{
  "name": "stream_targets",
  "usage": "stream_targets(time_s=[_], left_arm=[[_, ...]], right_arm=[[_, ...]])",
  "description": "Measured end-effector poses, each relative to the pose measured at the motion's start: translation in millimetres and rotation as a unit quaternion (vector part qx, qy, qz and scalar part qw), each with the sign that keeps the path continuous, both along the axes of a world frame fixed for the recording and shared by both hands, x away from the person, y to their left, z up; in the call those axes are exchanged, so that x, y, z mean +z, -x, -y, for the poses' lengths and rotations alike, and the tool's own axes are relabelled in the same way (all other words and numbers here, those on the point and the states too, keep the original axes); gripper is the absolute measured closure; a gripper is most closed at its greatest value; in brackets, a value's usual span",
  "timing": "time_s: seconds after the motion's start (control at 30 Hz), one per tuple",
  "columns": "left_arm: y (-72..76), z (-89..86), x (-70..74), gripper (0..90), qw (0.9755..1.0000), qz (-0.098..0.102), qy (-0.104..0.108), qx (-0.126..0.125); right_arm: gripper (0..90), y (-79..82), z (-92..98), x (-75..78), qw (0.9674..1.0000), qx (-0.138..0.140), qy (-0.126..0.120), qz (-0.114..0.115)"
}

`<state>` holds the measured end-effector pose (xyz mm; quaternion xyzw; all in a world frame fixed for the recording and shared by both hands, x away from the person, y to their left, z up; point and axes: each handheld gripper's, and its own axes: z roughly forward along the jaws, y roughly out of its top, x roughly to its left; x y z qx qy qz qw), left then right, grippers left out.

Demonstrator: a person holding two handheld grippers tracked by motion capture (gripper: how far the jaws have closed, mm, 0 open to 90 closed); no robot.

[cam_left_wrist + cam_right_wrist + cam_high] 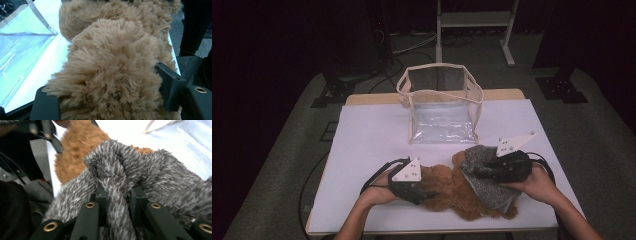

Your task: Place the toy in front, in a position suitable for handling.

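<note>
A brown plush toy (451,194) lies on the white table cover near the front edge. Its fur (112,62) bulges between the two jaws of my left gripper (424,194), which is shut on the toy's left part (108,96). A grey fuzzy cloth (490,192) is draped over the toy's right side. My right gripper (480,170) comes in from the right and is shut on a bunched fold of that grey cloth (140,170), pinched between its jaws (117,200). Behind the fold, the brown toy (77,147) is visible.
A clear plastic bag (442,107) with beige trim stands open at the back middle of the white cover (372,135); its clear wall (22,50) lies just left of the toy. Dark floor, cables and a white stand's legs (507,45) surround the table.
</note>
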<state>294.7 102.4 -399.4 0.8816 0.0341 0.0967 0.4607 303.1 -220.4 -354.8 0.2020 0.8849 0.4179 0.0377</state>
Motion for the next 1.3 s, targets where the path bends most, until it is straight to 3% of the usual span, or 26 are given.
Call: stream_targets(time_s=[0.07,0.13,0.27,0.37,0.4,0.5,0.57,0.73,0.77,0.8,0.83,0.9,0.97,1.1,1.23,1.3], left_arm=[[-0.9,0.4,0.0,31.3,1.0000,0.000,0.000,0.001],[-1.8,0.3,0.1,31.4,1.0000,-0.002,0.000,0.000],[-1.6,0.1,0.1,31.4,1.0000,-0.001,0.000,-0.002],[-1.5,-0.5,0.0,31.4,1.0000,0.000,-0.002,-0.006],[-0.9,-0.3,0.2,31.4,1.0000,0.001,-0.003,-0.006],[0.2,0.2,0.5,31.5,1.0000,0.001,-0.004,-0.001],[0.6,-0.1,0.5,31.5,1.0000,0.002,-0.005,-0.002],[-0.5,-1.2,0.1,31.4,1.0000,0.000,-0.002,-0.008],[-1.1,-1.1,0.0,31.4,1.0000,-0.001,-0.001,-0.008],[-1.4,-0.6,0.0,31.4,1.0000,-0.002,-0.001,-0.006],[-1.2,-0.5,0.1,31.4,1.0000,-0.002,-0.003,-0.006],[-0.1,-0.6,0.4,31.4,1.0000,0.001,-0.005,-0.005],[0.6,-0.7,0.2,31.4,1.0000,0.000,-0.005,-0.002],[0.3,-0.7,0.2,31.4,1.0000,0.002,-0.004,-0.004],[-1.7,-1.4,-0.3,31.4,0.9999,-0.001,0.000,-0.011],[-1.8,-1.1,0.0,31.4,1.0000,-0.002,-0.001,-0.009]], right_arm=[[73.0,-11.1,12.7,-5.0,0.9996,-0.016,-0.017,-0.017],[73.0,-20.5,30.7,-8.6,0.9984,-0.055,-0.001,-0.011],[73.0,-31.3,60.4,-16.1,0.9938,-0.105,-0.006,-0.036],[73.0,-27.7,60.2,-14.2,0.9941,-0.102,-0.013,-0.034],[73.0,-26.5,52.2,-10.5,0.9954,-0.093,-0.006,-0.019],[73.0,-37.4,50.1,-14.0,0.9952,-0.094,0.002,-0.027],[73.0,-46.0,55.2,-20.8,0.9933,-0.110,0.022,-0.030],[73.1,-35.1,61.8,-20.5,0.9934,-0.111,-0.006,-0.030],[73.1,-30.0,60.2,-16.7,0.9939,-0.105,-0.018,-0.029],[73.1,-22.9,49.1,-7.3,0.9962,-0.074,-0.040,-0.026],[73.1,-22.3,43.7,-5.4,0.9968,-0.063,-0.042,-0.025],[73.1,-24.4,29.4,-4.6,0.9987,-0.047,-0.018,-0.013],[73.1,-30.4,25.5,-8.1,0.9988,-0.047,-0.002,-0.013],[73.2,-34.4,40.8,-13.8,0.9968,-0.072,-0.014,-0.030],[73.1,-20.9,48.7,-8.4,0.9975,-0.060,-0.027,-0.029],[73.1,-22.1,49.2,-6.9,0.9975,-0.063,-0.017,-0.027]])
